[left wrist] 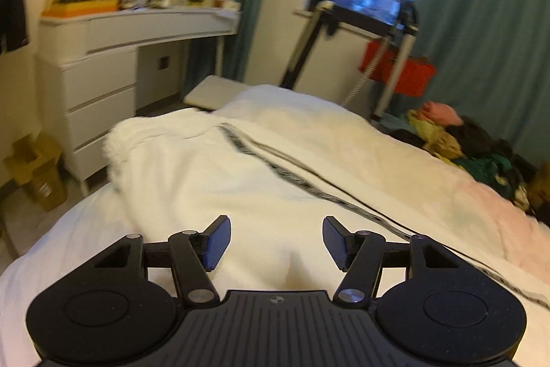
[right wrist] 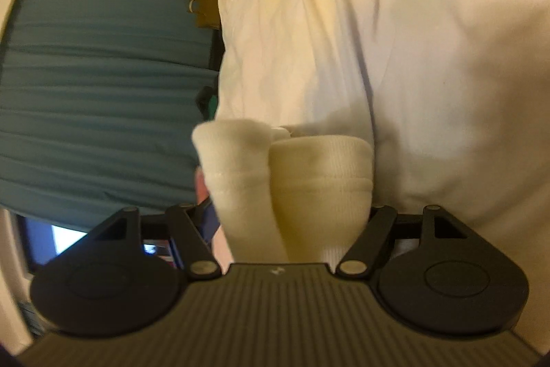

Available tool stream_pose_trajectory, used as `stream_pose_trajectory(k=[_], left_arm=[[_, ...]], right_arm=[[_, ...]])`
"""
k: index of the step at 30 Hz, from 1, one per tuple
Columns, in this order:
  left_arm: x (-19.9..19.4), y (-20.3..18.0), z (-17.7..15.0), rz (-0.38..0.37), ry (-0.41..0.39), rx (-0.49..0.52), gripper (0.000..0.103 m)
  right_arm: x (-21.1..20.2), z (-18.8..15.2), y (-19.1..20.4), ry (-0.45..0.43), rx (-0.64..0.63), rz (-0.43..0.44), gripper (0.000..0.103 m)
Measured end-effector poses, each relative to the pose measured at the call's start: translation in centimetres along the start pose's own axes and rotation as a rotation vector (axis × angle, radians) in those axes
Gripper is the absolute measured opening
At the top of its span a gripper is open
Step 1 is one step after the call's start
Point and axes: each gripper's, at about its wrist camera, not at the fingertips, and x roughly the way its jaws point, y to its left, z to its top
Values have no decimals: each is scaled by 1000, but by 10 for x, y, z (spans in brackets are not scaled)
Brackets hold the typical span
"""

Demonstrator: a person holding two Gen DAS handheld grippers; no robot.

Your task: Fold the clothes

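Note:
A white fleecy garment (left wrist: 213, 167) with a dark striped band (left wrist: 295, 177) lies spread on the bed. My left gripper (left wrist: 276, 241) is open and empty, hovering just above the garment's near part. My right gripper (right wrist: 292, 212) is closed on a thick bunch of cream ribbed knit cloth (right wrist: 295, 174), which fills the gap between the jaws and hides both fingertips. The view is rotated, with the white bedding (right wrist: 412, 57) behind the cloth.
A pile of coloured clothes (left wrist: 464, 143) lies at the bed's right side. A white dresser with clutter (left wrist: 103, 64) stands left, cardboard boxes (left wrist: 37, 171) beside it. A metal rack with a red item (left wrist: 395, 64) stands by the window. Teal curtains (right wrist: 103, 98) hang near my right gripper.

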Motion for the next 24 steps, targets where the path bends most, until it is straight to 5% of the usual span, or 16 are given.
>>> stream_pose_trajectory(k=[6, 10, 12, 14, 16, 22, 24], left_arm=[[20, -35, -16, -117, 75, 103, 66], [26, -55, -28, -133, 70, 161, 66], [28, -66, -34, -141, 64, 191, 66], [30, -81, -43, -160, 69, 202, 66], [34, -96, -53, -190, 82, 206, 66], [47, -145, -94, -281, 96, 287, 71], [53, -160, -108, -280, 104, 336, 71]], right_arm=[[-32, 19, -10, -4, 50, 132, 72], [-24, 14, 0, 20, -47, 48, 71], [-8, 11, -4, 91, -65, -109, 68], [-1, 10, -11, 112, -84, -125, 67], [1, 10, -5, 118, -83, -108, 71], [1, 9, 6, 84, -58, 173, 72], [8, 8, 8, 93, -97, 122, 72]])
